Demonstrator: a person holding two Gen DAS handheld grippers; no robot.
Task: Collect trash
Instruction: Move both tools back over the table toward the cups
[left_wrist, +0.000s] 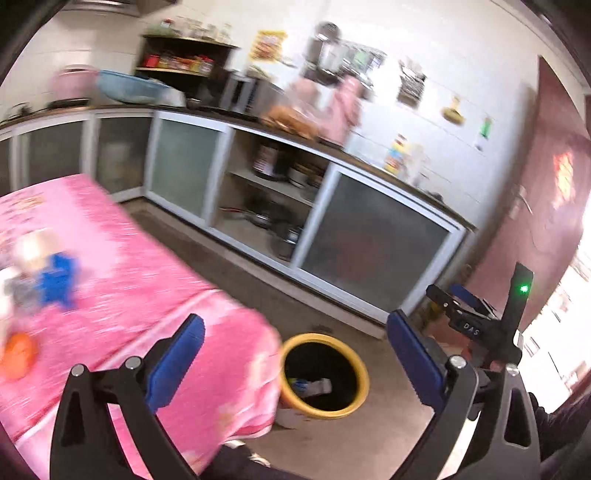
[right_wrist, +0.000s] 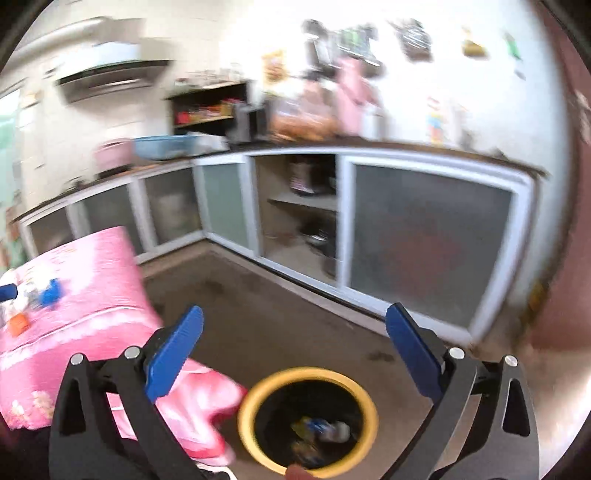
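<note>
My left gripper (left_wrist: 295, 321) is open with nothing between its blue pads, held above the corner of the pink-clothed table (left_wrist: 129, 280). Just beyond that corner a yellow-rimmed bin (left_wrist: 360, 391) stands on the floor, with a few pieces of trash (left_wrist: 314, 386) inside. A blue wrapper (left_wrist: 57, 280), an orange item (left_wrist: 18, 354) and pale scraps lie blurred on the table's left side. My right gripper (right_wrist: 295, 314) is open and empty above the bin (right_wrist: 255, 398), which holds trash (right_wrist: 325, 428). The blue wrapper (right_wrist: 50, 293) shows on the table (right_wrist: 92, 295).
White-framed cabinets (left_wrist: 369, 251) with frosted doors run along the far wall, with an open shelf bay of pots (left_wrist: 273, 206). The counter above them is crowded. A dark red door (left_wrist: 546, 206) is at the right. Grey floor (right_wrist: 266, 295) lies between table and cabinets.
</note>
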